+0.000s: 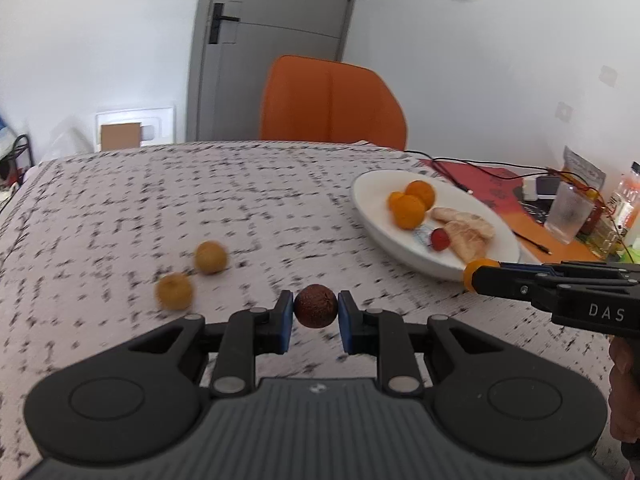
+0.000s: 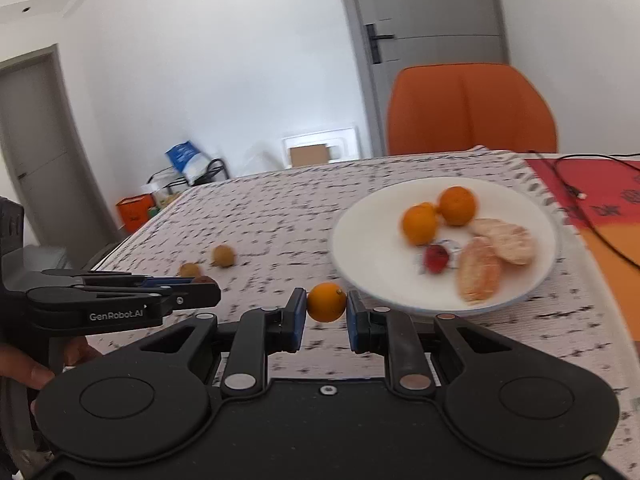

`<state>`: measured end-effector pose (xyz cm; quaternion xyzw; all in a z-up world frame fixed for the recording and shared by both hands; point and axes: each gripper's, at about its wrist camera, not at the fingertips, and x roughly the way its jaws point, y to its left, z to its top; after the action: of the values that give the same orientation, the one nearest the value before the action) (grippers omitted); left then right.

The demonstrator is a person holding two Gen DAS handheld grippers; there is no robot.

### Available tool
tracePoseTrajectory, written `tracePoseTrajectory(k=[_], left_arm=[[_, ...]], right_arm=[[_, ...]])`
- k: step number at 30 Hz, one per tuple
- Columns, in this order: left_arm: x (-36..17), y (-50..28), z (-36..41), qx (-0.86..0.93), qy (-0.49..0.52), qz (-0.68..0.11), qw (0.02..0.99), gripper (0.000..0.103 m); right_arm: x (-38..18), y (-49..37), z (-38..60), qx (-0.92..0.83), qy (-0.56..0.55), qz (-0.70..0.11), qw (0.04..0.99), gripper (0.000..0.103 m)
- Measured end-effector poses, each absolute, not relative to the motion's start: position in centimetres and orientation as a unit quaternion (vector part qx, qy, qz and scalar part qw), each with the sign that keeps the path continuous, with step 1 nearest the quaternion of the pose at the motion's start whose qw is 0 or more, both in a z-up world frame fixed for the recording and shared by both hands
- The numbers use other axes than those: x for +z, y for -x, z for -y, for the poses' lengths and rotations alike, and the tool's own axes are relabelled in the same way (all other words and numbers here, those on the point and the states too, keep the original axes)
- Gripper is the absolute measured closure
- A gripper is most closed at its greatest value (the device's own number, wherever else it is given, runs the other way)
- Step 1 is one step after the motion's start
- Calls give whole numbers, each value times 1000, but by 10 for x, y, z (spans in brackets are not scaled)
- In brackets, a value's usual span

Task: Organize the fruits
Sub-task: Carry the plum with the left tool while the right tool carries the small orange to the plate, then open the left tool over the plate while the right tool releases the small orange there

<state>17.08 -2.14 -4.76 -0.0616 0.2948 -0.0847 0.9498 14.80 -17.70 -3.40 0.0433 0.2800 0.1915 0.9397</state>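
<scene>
Clearly, the left claw (image 1: 315, 312) pinched a brown fruit (image 1: 315, 306), and the right claw (image 2: 326, 307) gripped a small orange (image 2: 326, 302) just short of the plate (image 2: 368, 240); blur smeared the plated fruit beyond.

The table (image 1: 160, 200) is showing a white cloth with a black broken-grid pattern. The plate (image 2: 360, 240) is showing white, carrying orange fruits (image 2: 457, 205), pale peeled segments (image 2: 504, 240) and one red fruit (image 2: 436, 258). The black left claw (image 1: 316, 312), blue-padded, is displaying a dark brown fruit (image 1: 315, 306); the right claw (image 2: 326, 312), an orange one (image 2: 326, 302). The chair (image 1: 332, 100) is showing orange.
</scene>
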Motion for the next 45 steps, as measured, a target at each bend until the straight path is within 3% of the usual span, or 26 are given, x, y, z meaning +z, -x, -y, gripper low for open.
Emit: tracePoseTrajectory(k=[28,32,42,45], left_arm=[[-21,-226,82,-132,25,-259,956,81],[-20,-233,87,-135,26,-256,957,81],[-20,-242,103,-148,20,-253,956,80],[-19,-240,104,-143,12,-250,958,75]], right_arm=[[-32,-175,225,131,-67,-249,957,83],[-32,-179,230,125,-75,-245,959,76],[-38,-168,238,110,-86,-254,957,74],[-39,-166,238,108,-86,-257,957,72]])
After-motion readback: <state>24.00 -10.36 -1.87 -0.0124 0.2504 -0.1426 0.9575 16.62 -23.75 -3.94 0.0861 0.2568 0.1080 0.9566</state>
